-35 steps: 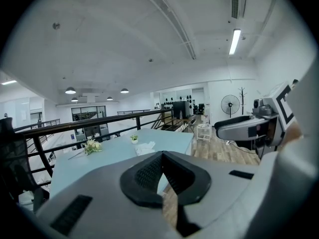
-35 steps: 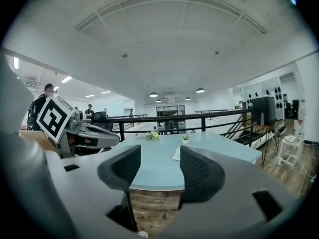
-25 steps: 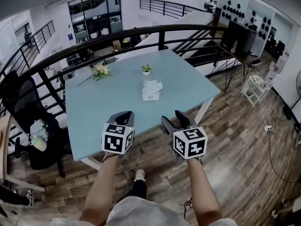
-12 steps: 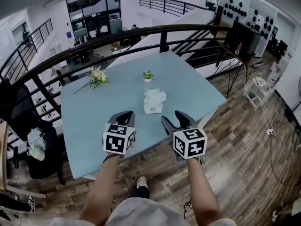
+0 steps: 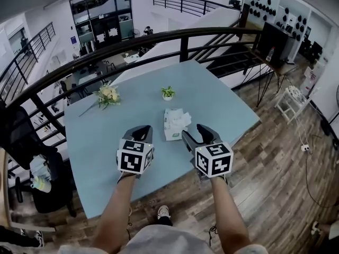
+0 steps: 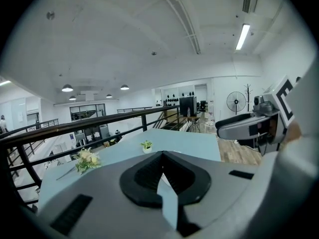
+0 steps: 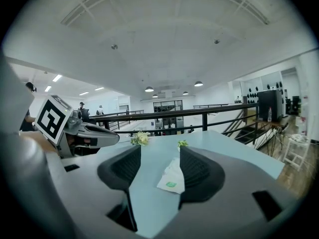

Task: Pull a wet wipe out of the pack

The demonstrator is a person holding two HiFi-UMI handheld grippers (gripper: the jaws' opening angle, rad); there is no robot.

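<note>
Pale-blue bench [image 5: 106, 136] carries the pack [image 5: 174, 127] just ahead, lengthwise away, nearer the spread right gripper [image 5: 193, 132] than the pressed-together left gripper [image 5: 142, 129].

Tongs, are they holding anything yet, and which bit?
Nothing is held. The left tongs are shut on nothing, the right tongs are open, and the wet wipe pack lies untouched on the table ahead.

Wipe pack [image 7: 172, 179] partly behind the right tool's [image 7: 159, 159] jaw, its label print too small.
</note>
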